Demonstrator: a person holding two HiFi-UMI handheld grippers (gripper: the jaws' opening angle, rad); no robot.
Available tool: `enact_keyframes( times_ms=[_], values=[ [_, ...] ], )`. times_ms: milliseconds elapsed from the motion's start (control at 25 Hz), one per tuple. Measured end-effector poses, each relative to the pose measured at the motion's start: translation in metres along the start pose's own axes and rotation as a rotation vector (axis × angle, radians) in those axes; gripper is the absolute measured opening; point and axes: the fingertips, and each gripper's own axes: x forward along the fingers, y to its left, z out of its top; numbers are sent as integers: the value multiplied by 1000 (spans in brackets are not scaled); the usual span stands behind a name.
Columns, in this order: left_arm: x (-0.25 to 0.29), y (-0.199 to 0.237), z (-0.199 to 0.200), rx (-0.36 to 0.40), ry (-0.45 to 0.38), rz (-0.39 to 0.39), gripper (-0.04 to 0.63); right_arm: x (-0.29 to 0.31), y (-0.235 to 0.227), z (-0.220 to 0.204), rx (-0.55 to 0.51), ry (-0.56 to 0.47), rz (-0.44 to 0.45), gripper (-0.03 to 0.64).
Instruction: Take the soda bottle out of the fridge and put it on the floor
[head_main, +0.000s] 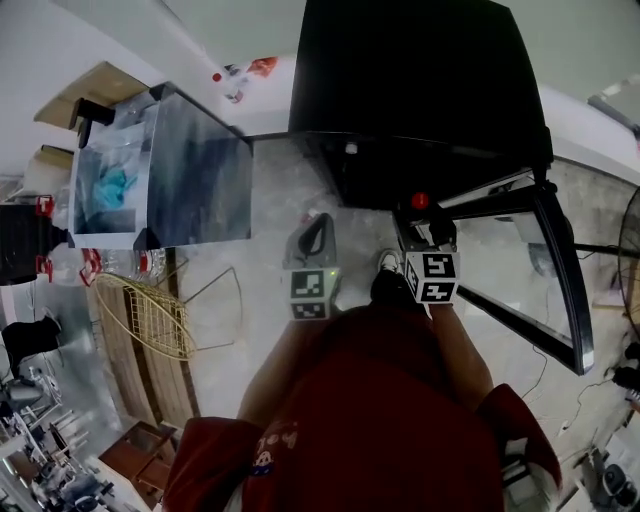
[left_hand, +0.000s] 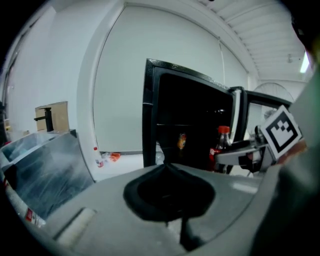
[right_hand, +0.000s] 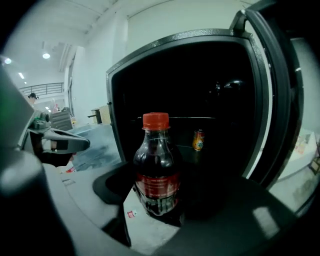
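A dark soda bottle (right_hand: 156, 165) with a red cap and red label stands upright between the jaws of my right gripper (right_hand: 160, 196), which is shut on its lower body. The bottle hangs just outside the black fridge (head_main: 420, 90), whose door (head_main: 545, 280) is swung open to the right. In the head view only its red cap (head_main: 421, 201) shows, above the right gripper (head_main: 424, 222). My left gripper (head_main: 318, 225) is beside it on the left, jaws closed together and empty (left_hand: 167, 166). From there I see the bottle (left_hand: 220, 145) at the right.
An orange can (right_hand: 198, 140) stands on a shelf inside the dark fridge. A glass-sided box (head_main: 160, 175) is at the left, with a wire basket (head_main: 150, 315) and wooden pallet (head_main: 140, 370) below it. A fan (head_main: 630, 260) is at the right edge. Pale floor (head_main: 275, 200) lies in front.
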Motion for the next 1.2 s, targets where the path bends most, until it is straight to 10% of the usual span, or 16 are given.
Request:
enact_keyframes(
  times_ms=[760,1200],
  values=[
    [-96,112,-33,32,-22,-137,0,-43,148,-24,65,12,-174,287],
    [-160,84,-35,24,-74,-31,0,-93,153,-38,40,-22,-86,287]
  ],
)
